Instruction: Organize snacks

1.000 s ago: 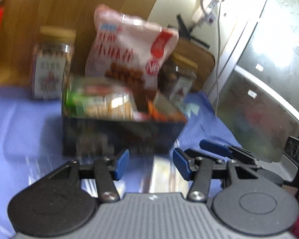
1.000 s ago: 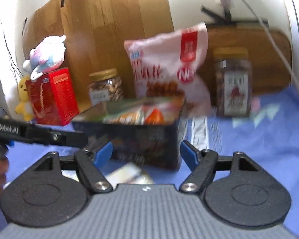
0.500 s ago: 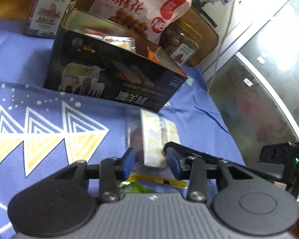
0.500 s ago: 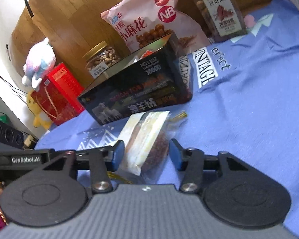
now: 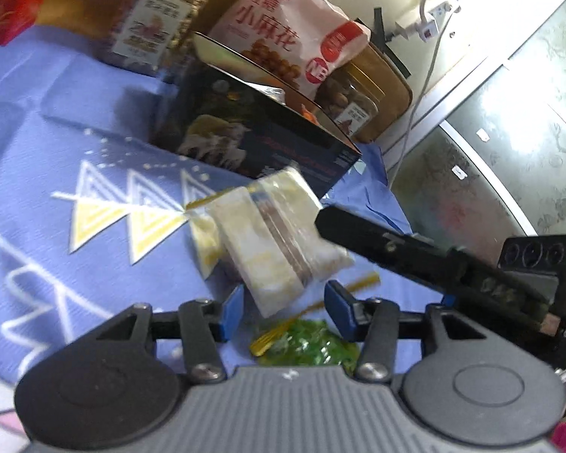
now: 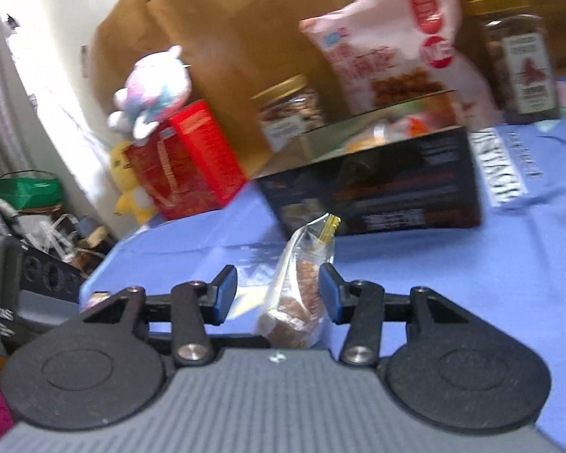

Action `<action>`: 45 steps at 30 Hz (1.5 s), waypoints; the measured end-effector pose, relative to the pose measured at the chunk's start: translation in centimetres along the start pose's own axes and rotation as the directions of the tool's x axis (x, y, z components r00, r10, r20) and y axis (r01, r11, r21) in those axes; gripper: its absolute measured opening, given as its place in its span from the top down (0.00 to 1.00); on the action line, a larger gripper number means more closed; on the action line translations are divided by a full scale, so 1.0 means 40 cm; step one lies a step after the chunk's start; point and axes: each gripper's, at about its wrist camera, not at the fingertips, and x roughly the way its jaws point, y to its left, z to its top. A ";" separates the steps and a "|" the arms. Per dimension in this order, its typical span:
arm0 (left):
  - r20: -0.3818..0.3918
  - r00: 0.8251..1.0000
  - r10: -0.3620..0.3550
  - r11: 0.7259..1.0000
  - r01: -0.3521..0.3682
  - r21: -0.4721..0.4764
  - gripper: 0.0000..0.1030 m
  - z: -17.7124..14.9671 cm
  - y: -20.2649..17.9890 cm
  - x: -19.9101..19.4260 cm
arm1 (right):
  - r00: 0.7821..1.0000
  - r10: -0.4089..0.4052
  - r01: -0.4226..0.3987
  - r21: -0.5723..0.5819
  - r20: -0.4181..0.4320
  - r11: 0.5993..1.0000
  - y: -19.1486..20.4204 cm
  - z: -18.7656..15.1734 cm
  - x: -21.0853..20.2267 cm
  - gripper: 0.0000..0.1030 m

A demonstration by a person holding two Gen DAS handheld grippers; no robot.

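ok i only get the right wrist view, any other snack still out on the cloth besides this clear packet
Observer: Yes. A green-wrapped snack with a gold edge lies on the blue cloth, right under the left gripper.
Operator: is the left one gripping anything
Observer: No. Its jaws have just been opening. Only the low corner of the clear cake packet sits between them, with a gap on each side.
Operator: i see that packet edge on, whats in it
Observer: Its flat face shows pale cream cake slices with a brown layer between them.
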 end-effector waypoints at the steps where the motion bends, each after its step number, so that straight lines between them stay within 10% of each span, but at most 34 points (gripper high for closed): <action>1: 0.008 1.000 0.008 1.000 -0.008 -0.001 0.55 -0.005 0.007 -0.011 | 1.000 0.028 -0.028 0.000 -0.006 1.000 0.011 0.001 0.005 0.50; 21: 0.112 0.985 0.129 0.989 -0.120 -0.081 0.47 -0.151 0.127 -0.306 | 0.907 0.326 -0.382 -0.195 -0.265 0.904 0.233 -0.081 0.113 0.51; 33: 0.180 0.969 0.169 0.980 -0.147 -0.132 0.44 -0.093 0.166 -0.330 | 0.991 0.080 -0.105 -0.256 -0.107 0.961 0.129 -0.085 0.041 0.37; 45: 0.118 0.980 0.161 0.986 -0.156 -0.050 0.40 -0.029 0.117 -0.228 | 0.985 0.037 -0.103 -0.406 -0.168 0.908 0.156 -0.129 0.076 0.28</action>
